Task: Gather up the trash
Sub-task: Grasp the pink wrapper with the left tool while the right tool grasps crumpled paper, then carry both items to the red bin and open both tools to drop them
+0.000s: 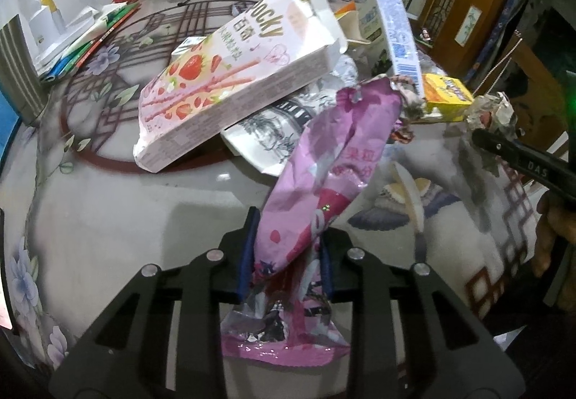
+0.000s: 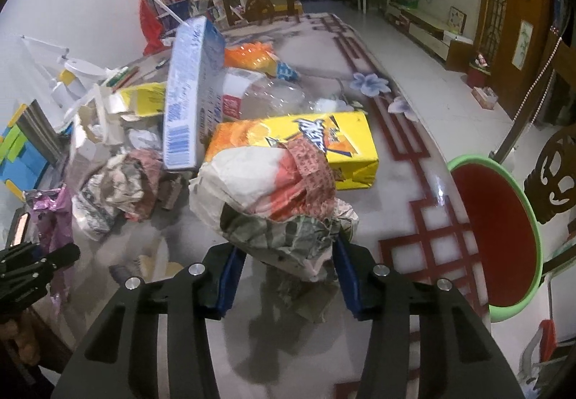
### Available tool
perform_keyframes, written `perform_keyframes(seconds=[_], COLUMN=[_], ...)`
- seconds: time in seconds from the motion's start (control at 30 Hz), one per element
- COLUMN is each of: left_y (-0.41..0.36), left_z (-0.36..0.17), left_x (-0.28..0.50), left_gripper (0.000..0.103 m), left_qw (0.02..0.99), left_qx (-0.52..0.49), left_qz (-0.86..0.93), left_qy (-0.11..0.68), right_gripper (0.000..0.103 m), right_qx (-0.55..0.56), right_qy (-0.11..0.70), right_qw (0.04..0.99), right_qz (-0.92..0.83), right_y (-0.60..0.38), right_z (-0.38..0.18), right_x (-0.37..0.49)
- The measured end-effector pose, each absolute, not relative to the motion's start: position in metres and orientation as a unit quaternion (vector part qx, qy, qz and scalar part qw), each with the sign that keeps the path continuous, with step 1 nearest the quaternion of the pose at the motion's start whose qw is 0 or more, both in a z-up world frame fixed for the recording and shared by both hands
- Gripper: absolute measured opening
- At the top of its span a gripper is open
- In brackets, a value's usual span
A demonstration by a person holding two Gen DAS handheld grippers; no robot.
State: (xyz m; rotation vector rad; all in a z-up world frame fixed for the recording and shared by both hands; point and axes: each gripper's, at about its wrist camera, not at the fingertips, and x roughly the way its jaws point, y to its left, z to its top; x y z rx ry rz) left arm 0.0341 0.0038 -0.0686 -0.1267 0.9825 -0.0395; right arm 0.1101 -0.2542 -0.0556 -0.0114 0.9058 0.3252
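Wrappers were each taken at a loose end, likely so they lift clear of the pile. Left gripper (image 1: 288,251): jaws pinched the pink snack wrapper (image 1: 324,161) near its lower end, the rest rising towards the Pocky box (image 1: 230,86). Right gripper (image 2: 284,273): jaws closed on the crumpled paper wad (image 2: 273,190), just before the yellow carton (image 2: 324,136) (bulky, so jaws stood wider). Green-rimmed bin (image 2: 529,219) stood beside the worktop (image 2: 396,190), probably the destination.

Left tongs (image 1: 288,255) clamped, right tongs (image 2: 284,273) clamped, both angled downward
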Motion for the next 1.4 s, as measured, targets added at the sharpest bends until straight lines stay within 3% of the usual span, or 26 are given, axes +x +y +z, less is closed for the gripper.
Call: perform_keyframes(seconds=[0.53,1.0,1.4], left_y=[-0.044,-0.182,-0.273], left_z=[-0.022,0.009,0.003], left_x=[0.059,0.141,0.2], left_gripper=[0.028,0.028,0.028], left_qw=[0.886,0.859,0.818], left_qx=[-0.07,-0.054,-0.091], left_qz=[-0.12,-0.265,-0.337], left_qy=[0.442,0.434,0.458], right_gripper=[0.045,0.045,0.046], right_qx=[0.036,0.08,0.091], right_qy=[0.405,0.39,0.402], right_qw=[0.9,0.913,0.91], right_qz=[0.159,0.083,0.038], right_y=[-0.297,-0.416,-0.491], right_z=[-0.012,0.019,0.016], right_x=[0.094,0.119,0.144])
